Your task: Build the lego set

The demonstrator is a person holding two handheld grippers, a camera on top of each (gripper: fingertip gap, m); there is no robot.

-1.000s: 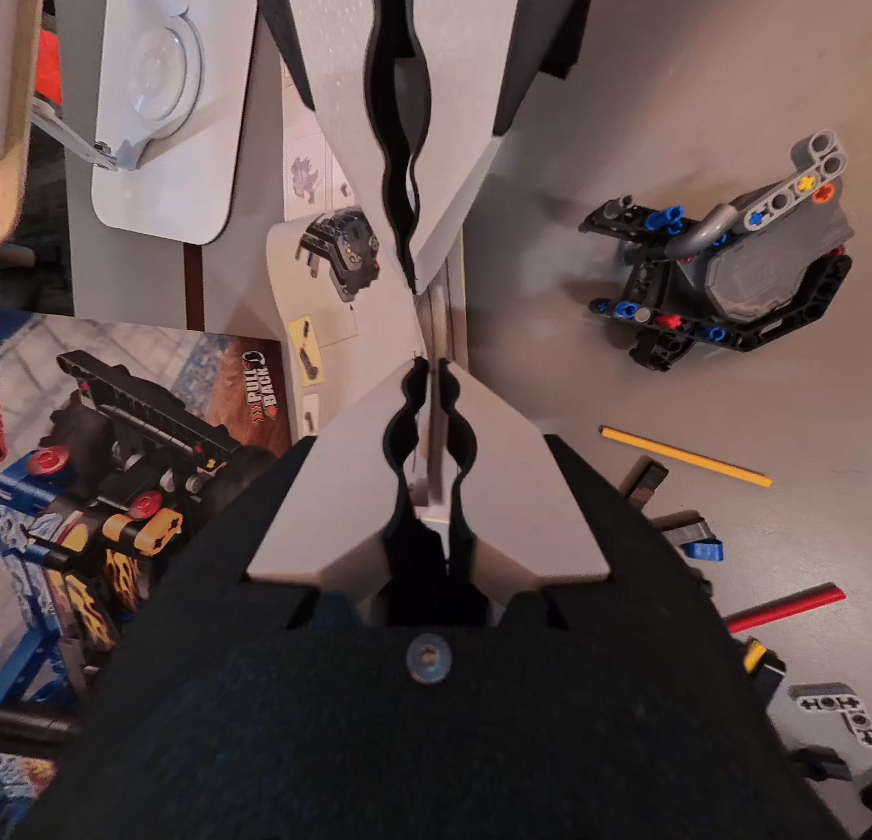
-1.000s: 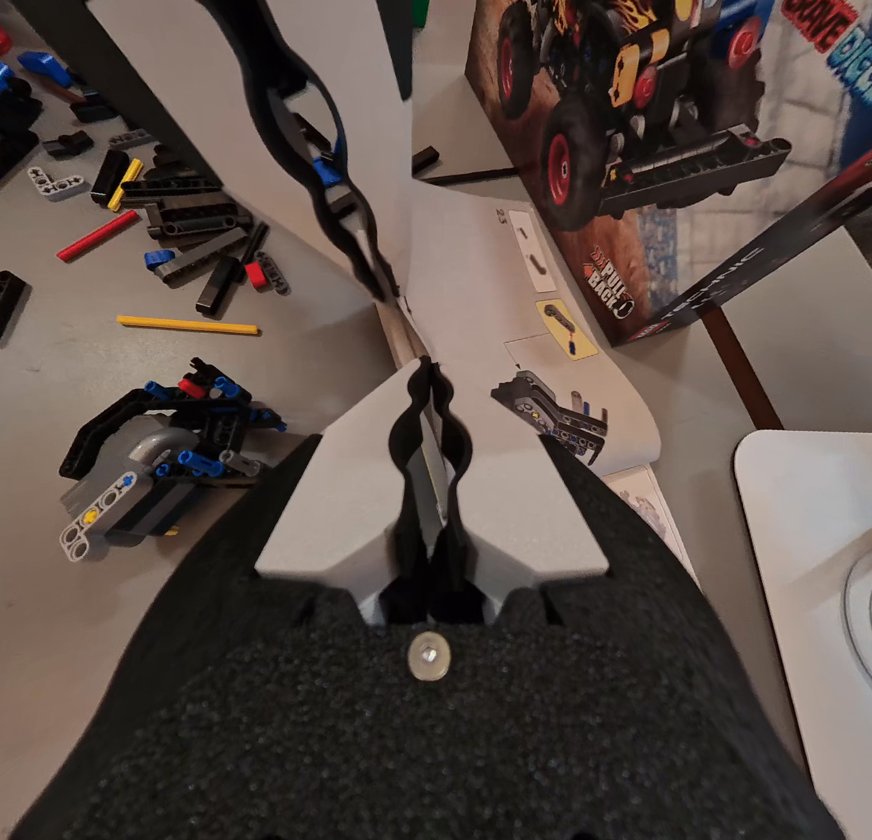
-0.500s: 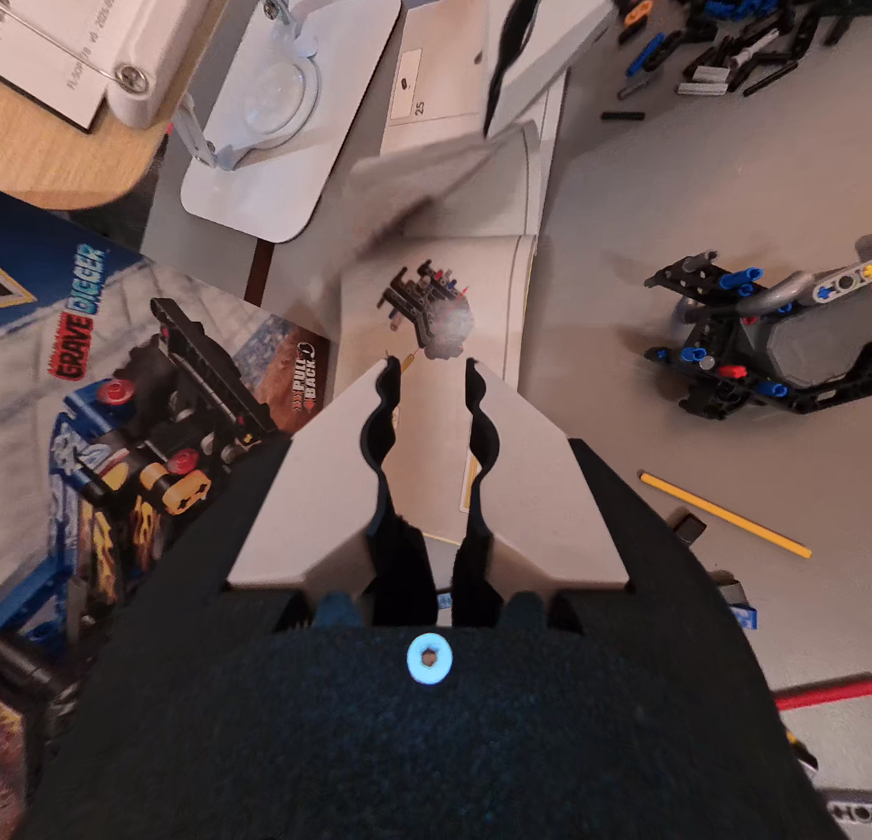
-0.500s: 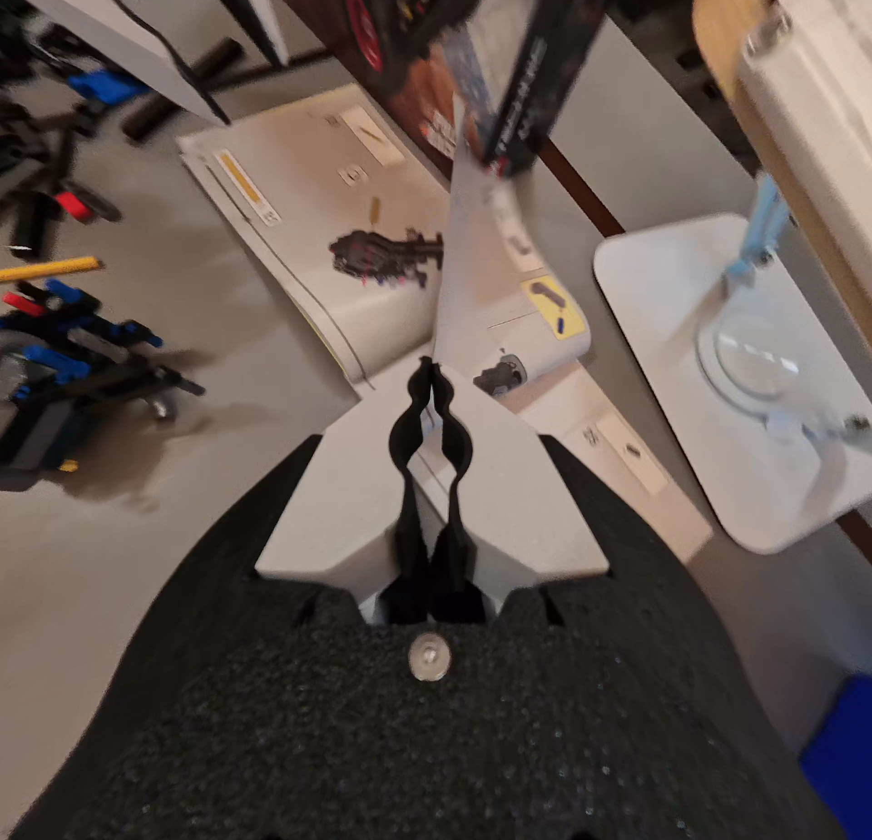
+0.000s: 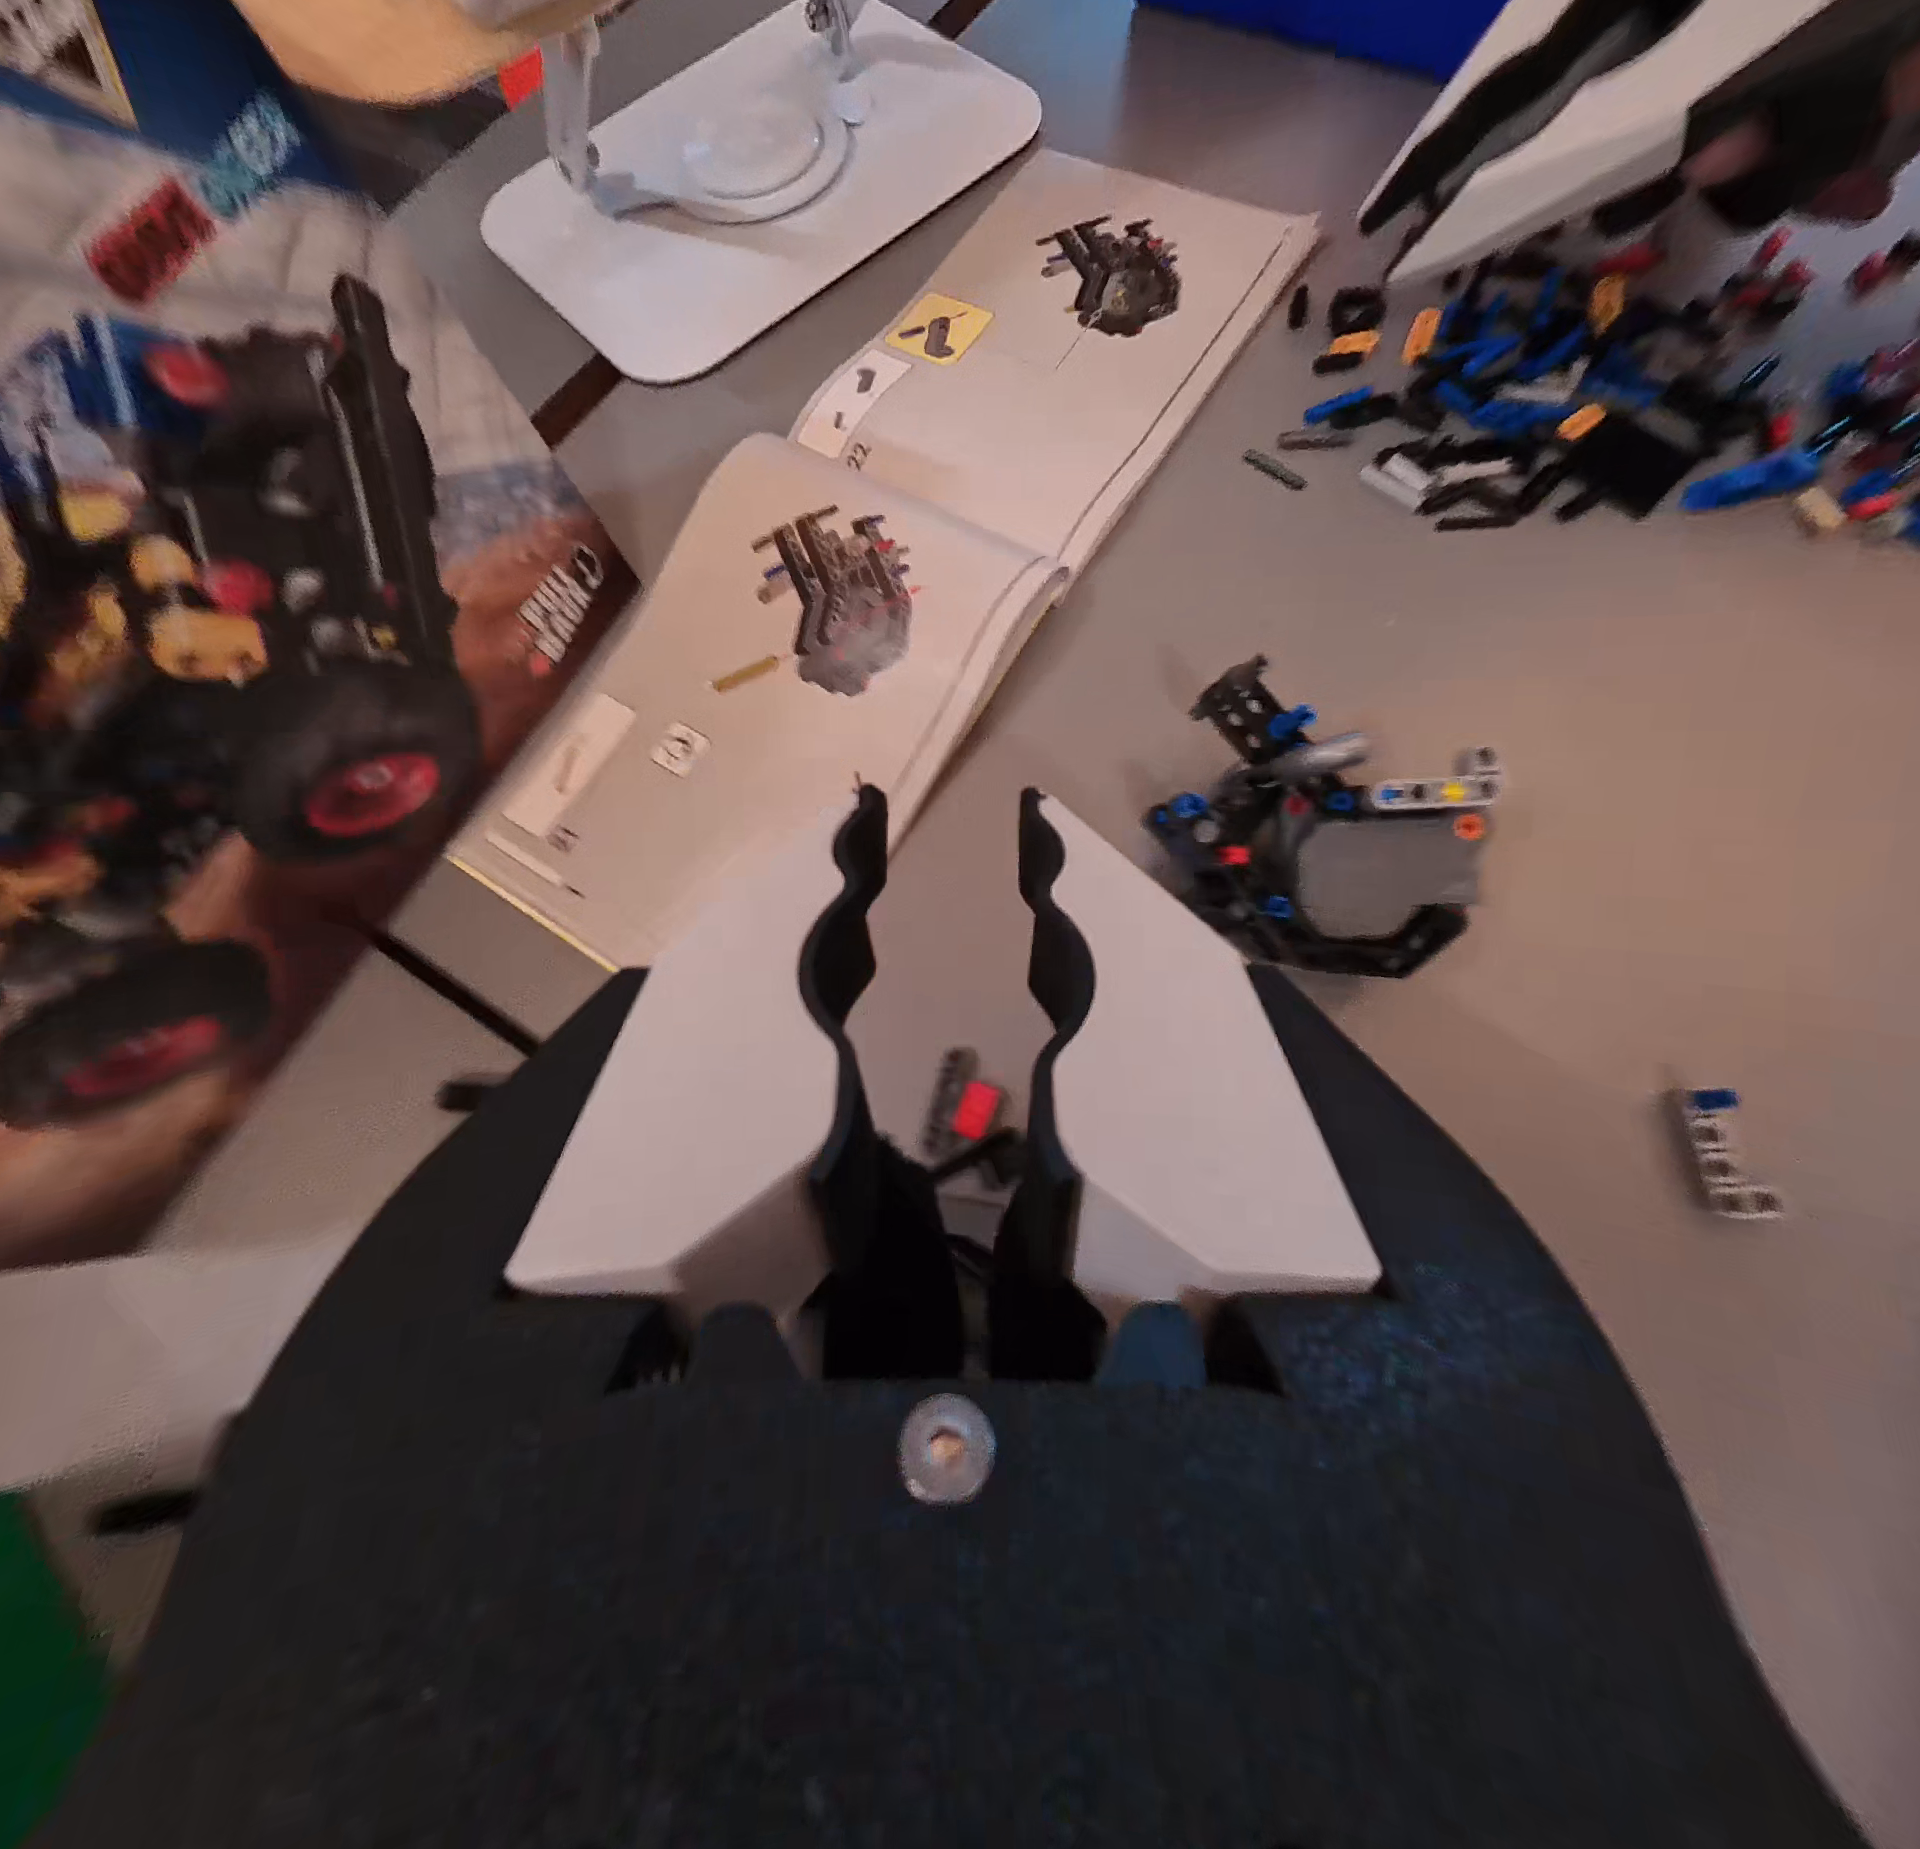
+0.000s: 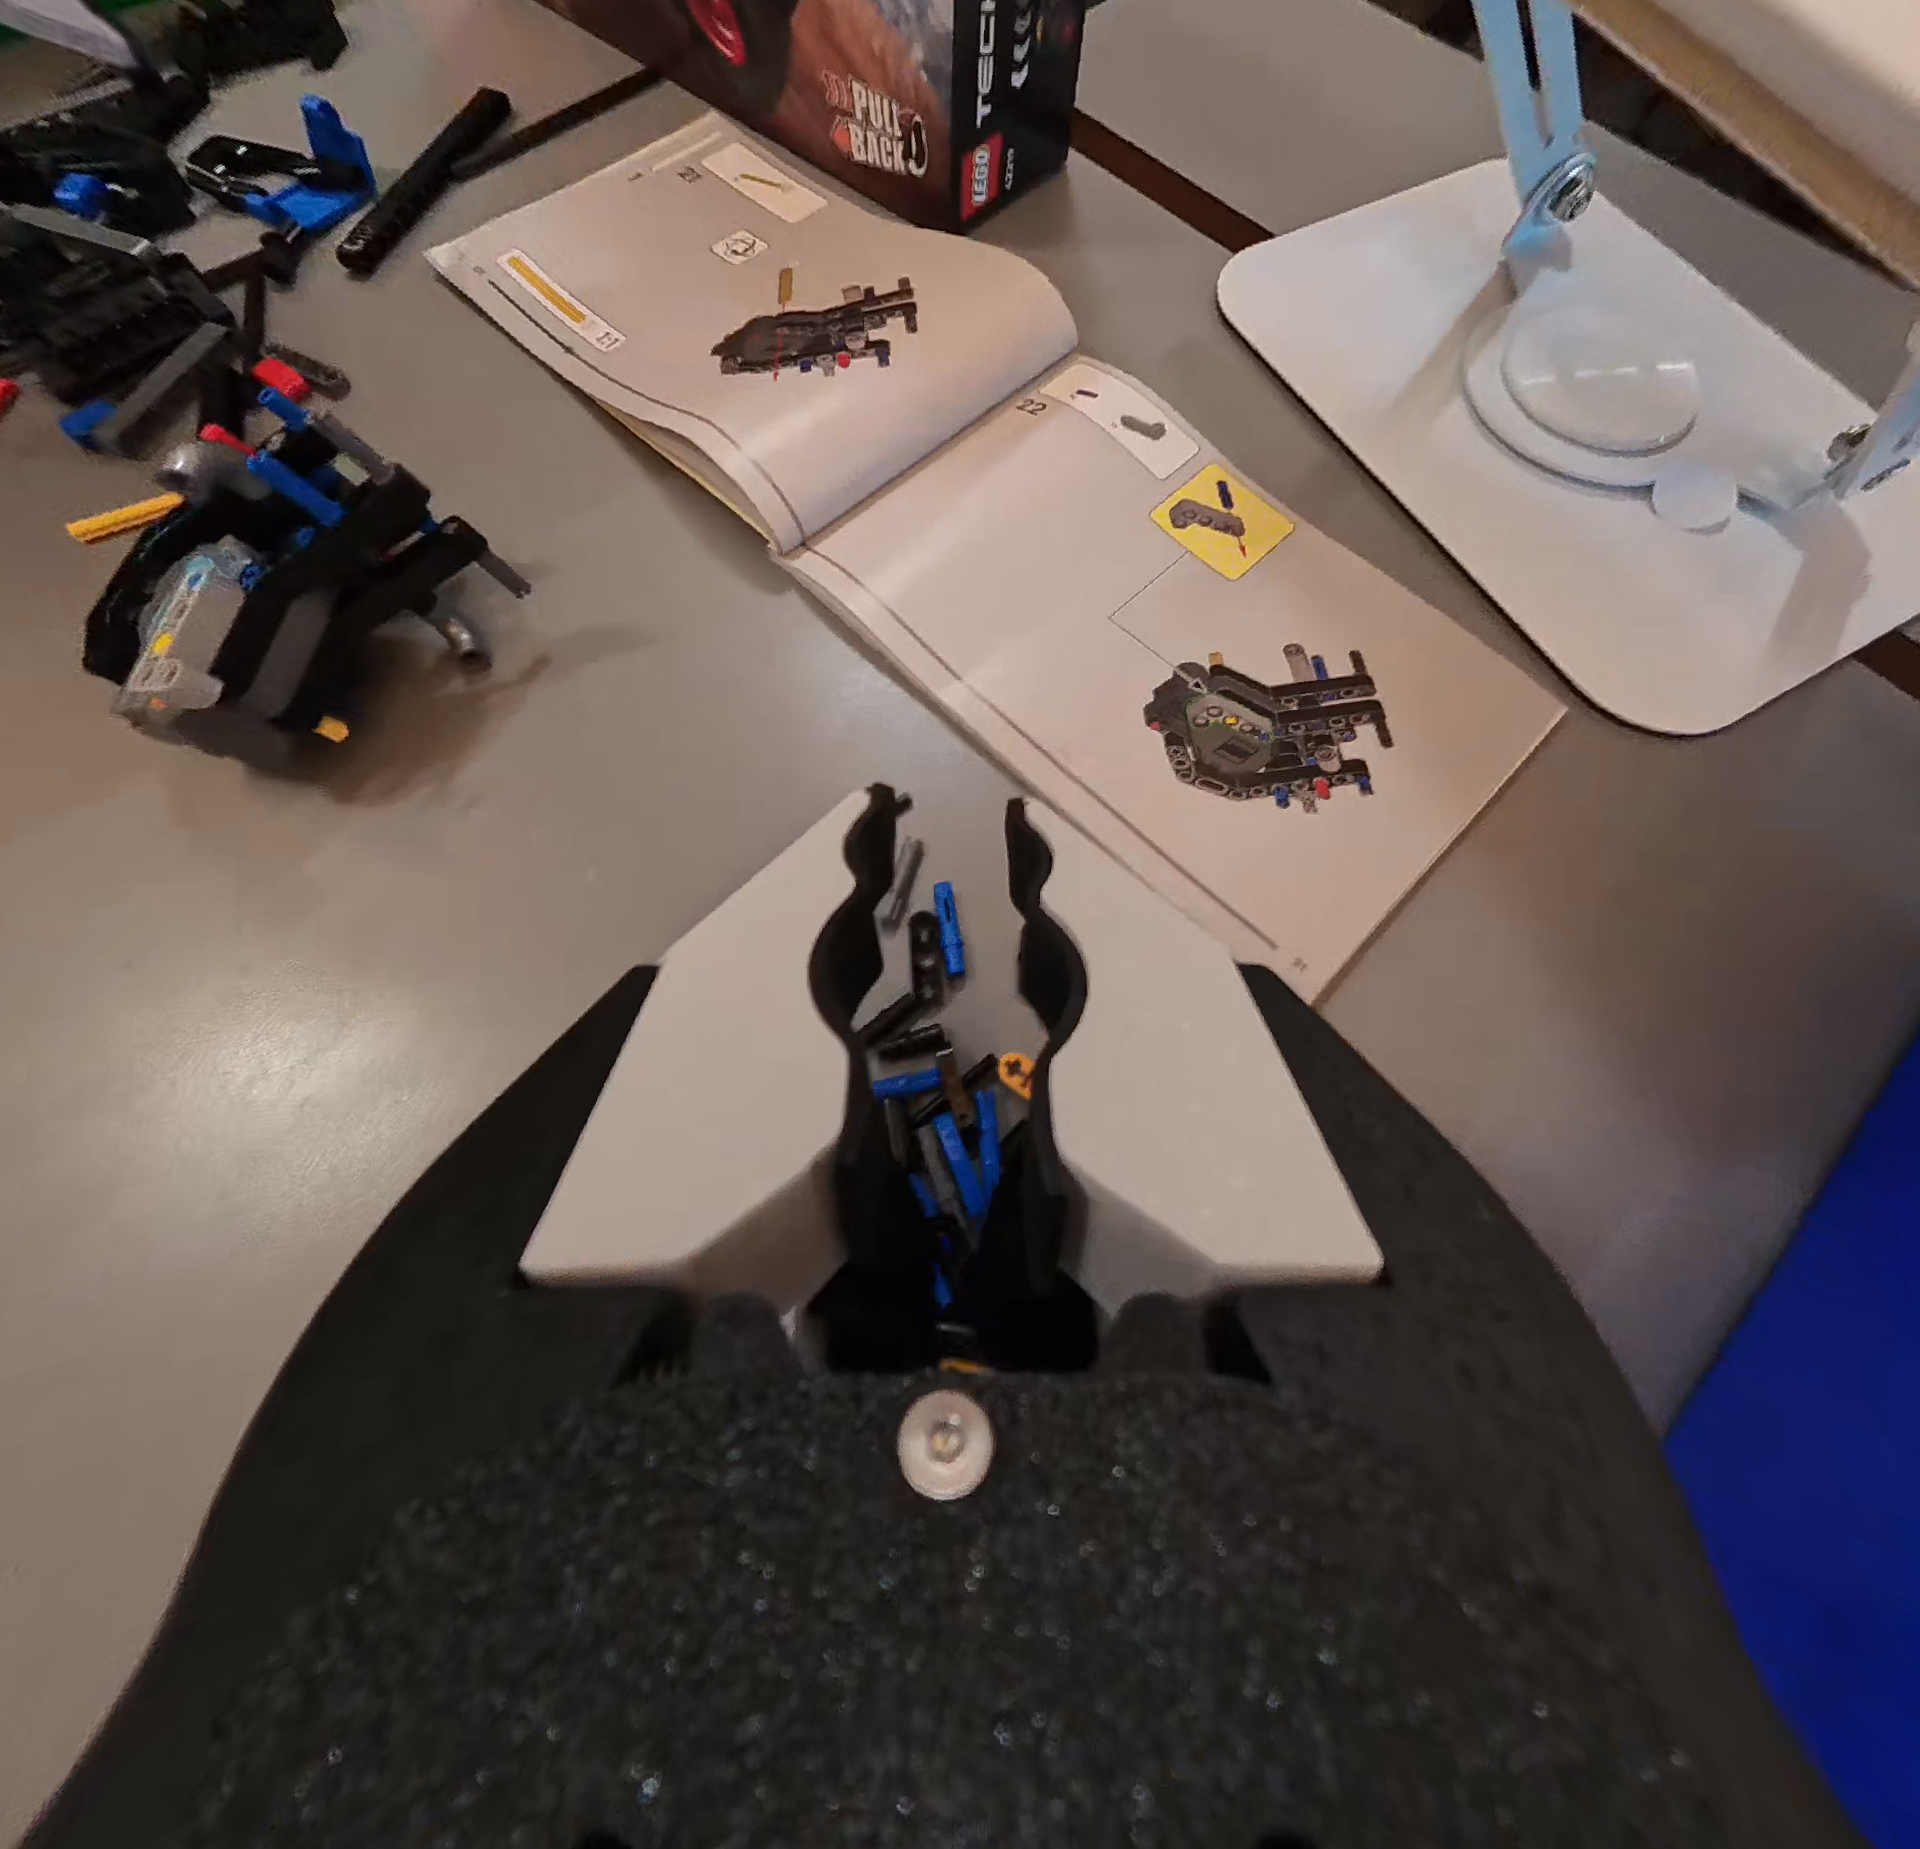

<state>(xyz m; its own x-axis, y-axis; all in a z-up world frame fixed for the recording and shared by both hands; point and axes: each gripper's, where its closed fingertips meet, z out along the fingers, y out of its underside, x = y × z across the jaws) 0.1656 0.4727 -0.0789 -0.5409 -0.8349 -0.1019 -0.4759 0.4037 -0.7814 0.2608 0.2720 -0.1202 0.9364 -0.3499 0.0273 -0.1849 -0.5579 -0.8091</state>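
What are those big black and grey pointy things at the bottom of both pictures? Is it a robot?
Not a robot. A person holds a pincher tool in each hand, and each tool carries a camera looking along its two fingers. One picture comes from the left gripper, the other from the right gripper. Both are open and hold nothing. On the grey table lie an open instruction booklet, the lego box, a half-built model, loose pieces and a white stand.

Bare table [image 6: 312,1020] betw. open booklet [image 6: 1091,594] & part-built model [image 6: 270,594]; loose pieces [image 6: 935,1051] underneath.
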